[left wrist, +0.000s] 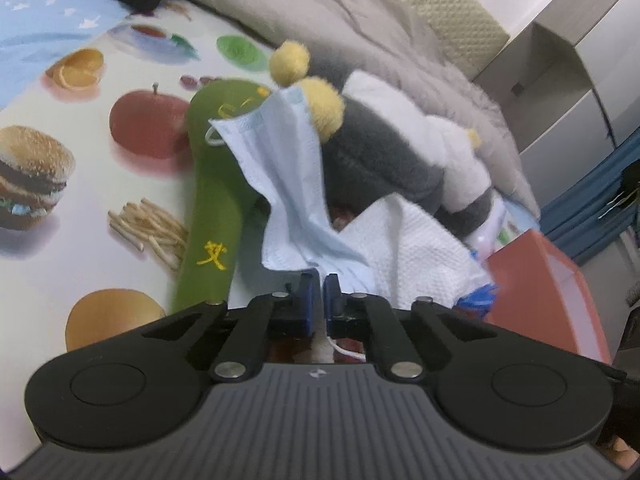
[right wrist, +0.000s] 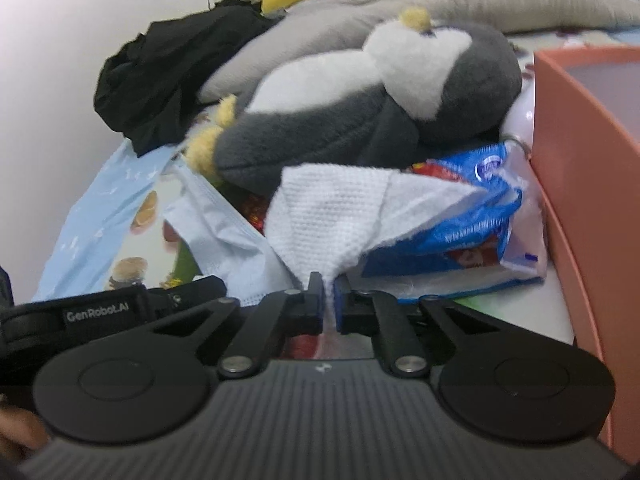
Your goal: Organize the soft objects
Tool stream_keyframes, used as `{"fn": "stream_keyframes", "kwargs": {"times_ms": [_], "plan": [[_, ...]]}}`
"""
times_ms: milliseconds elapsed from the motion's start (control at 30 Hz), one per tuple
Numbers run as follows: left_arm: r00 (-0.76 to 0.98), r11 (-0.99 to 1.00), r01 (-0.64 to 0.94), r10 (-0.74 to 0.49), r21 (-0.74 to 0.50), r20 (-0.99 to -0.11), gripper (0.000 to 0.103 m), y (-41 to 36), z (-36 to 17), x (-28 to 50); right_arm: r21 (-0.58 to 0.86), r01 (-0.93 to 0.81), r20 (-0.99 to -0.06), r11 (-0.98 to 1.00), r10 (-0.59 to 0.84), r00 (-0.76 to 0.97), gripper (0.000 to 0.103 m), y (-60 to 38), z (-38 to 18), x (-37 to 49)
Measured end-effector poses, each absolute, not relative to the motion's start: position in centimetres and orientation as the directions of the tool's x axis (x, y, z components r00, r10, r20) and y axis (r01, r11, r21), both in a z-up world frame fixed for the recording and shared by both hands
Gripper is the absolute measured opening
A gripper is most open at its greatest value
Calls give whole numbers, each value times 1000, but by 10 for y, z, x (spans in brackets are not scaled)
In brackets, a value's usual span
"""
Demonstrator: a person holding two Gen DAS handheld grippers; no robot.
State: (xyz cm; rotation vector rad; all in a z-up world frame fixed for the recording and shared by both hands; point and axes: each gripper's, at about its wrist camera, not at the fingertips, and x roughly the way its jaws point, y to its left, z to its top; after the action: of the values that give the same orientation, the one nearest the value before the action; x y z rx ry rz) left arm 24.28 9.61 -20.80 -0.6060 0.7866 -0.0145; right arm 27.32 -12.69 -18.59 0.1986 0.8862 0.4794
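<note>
Two grips: left gripper (left wrist: 319, 280) pinching face mask (left wrist: 280, 168), right gripper (right wrist: 328, 282) pinching white cloth (right wrist: 324, 208) (orange bin (right wrist: 592, 168) alongside, contents unseen).

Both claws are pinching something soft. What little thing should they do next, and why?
Probably lift both a little. The left gripper is shut on the blue face mask, the right gripper on the white cloth. Both still lie on the pile beside the penguin plush, and the orange bin stands close.
</note>
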Motion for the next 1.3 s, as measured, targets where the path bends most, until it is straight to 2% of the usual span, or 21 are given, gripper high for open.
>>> {"fn": "stream_keyframes", "kwargs": {"times_ms": [367, 533, 767, 900, 1100, 1200, 1267, 1300], "plan": [[787, 846, -94, -260, -525, -560, 6, 85, -154, 205, 313, -354, -619, 881, 472, 628, 9, -139, -133, 232], [790, 849, -56, -284, -526, -543, 6, 78, -140, 176, 317, -338, -607, 886, 464, 646, 9, -154, -122, 210], [750, 840, -51, -325, -540, -576, 6, 71, -146, 132, 350, -316, -623, 882, 471, 624, 9, -166, -125, 171], [710, 829, -50, -363, -557, -604, 6, 63, -155, 110, 367, -290, -669, 884, 468, 578, 9, -170, -144, 148], [606, 838, -36, -415, -545, -679, 6, 49, -176, 98, 367, -238, -725, 899, 437, 532, 9, -179, -172, 123], [587, 857, -43, -394, -514, -707, 7, 46, -182, 99, 360, -223, -741, 906, 423, 521, 11, -183, -181, 117], [574, 865, -56, -380, -498, -725, 16, 45, -184, 100, 345, -209, -753, 915, 403, 520, 12, -185, -184, 113], [572, 864, -64, -377, -499, -728, 35, 46, -184, 101, 345, -203, -762, 917, 399, 510, 12, -186, -186, 113]]}}
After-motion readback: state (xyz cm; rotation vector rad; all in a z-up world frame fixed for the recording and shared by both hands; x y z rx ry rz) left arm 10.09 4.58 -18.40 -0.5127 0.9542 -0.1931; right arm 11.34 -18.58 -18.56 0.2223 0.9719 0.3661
